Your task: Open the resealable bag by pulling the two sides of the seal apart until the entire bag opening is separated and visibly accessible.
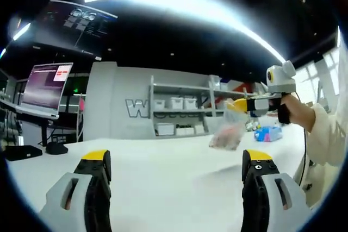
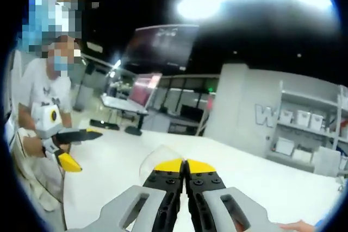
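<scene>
Left gripper [image 1: 176,158]: in the left gripper view the two grey jaws with yellow tips stand wide apart and hold nothing. The white table [image 1: 163,172] lies bare between and ahead of them.

Right gripper [image 2: 185,165]: in the right gripper view its yellow-tipped jaws are pressed together on the top edge of the resealable bag [image 2: 157,158], a clear film that curves up and to the left of the tips. In the left gripper view the same gripper [image 1: 239,104] enters from the right, ahead of and above the left gripper's right jaw, held in a person's hand [image 1: 296,110] with a white sleeve [image 1: 326,134]. The bag [image 1: 228,129] hangs down from its yellow tips, clear of the table, well apart from the left gripper. Whether the seal is parted cannot be told.

In the right gripper view the left gripper [image 2: 81,145] shows at far left, jaws spread, held by a person in a white shirt [image 2: 38,88] standing at the table edge.

Beyond the left gripper:
- a blue object [image 1: 267,133] on the table, behind the bag;
- grey shelving [image 1: 179,110] with white bins, straight ahead;
- a laptop [image 1: 46,88] on a stand, far left;
- a wall-mounted display [image 1: 76,25] above it.
</scene>
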Tool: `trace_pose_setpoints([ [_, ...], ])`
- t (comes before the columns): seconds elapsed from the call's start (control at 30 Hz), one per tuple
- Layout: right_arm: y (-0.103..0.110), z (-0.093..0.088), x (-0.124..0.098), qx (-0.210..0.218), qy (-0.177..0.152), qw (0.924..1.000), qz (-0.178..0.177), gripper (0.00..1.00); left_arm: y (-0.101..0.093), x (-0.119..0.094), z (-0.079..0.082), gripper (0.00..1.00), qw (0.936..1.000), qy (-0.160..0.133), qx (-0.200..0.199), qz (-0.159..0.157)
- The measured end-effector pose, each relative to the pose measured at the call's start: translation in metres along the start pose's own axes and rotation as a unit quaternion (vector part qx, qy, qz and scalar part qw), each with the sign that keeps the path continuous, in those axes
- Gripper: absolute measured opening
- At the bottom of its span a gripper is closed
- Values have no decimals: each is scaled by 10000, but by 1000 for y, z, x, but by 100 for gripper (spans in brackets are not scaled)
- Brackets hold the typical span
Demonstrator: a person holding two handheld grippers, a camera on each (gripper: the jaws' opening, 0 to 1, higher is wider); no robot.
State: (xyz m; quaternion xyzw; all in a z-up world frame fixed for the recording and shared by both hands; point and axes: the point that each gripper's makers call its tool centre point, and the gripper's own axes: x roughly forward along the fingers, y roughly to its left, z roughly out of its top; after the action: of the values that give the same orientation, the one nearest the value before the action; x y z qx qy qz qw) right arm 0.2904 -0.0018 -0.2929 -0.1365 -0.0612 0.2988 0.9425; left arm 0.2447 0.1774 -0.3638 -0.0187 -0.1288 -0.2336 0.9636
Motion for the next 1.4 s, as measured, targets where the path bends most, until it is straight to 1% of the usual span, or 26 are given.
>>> trace_pose_setpoints([
  [0.2, 0, 2, 7, -202, 117, 9997, 95, 0, -1, 1, 0, 99, 10000, 9, 2, -11],
  [0.43, 0, -4, 16, -426, 360, 9982, 226, 0, -3, 0, 0, 99, 10000, 19, 2, -33],
  [0.63, -3, -6, 23, -553, 471, 9969, 290, 0, -2, 0, 0, 99, 10000, 13, -3, -13],
  [0.73, -7, -8, 26, -609, 498, 9966, 263, 0, -2, 0, 0, 99, 10000, 22, 13, 8],
  [1.0, -20, -14, 35, -675, 633, 9955, 215, 0, -3, 3, 3, 99, 10000, 6, 63, -9],
  [1.2, -30, -21, 39, -624, 704, 9955, 130, 0, -1, 3, 3, 99, 10000, 13, 69, 16],
  [1.4, -34, -24, 42, -573, 745, 9955, 80, 0, -4, 4, 4, 99, 10000, 16, 80, -29],
])
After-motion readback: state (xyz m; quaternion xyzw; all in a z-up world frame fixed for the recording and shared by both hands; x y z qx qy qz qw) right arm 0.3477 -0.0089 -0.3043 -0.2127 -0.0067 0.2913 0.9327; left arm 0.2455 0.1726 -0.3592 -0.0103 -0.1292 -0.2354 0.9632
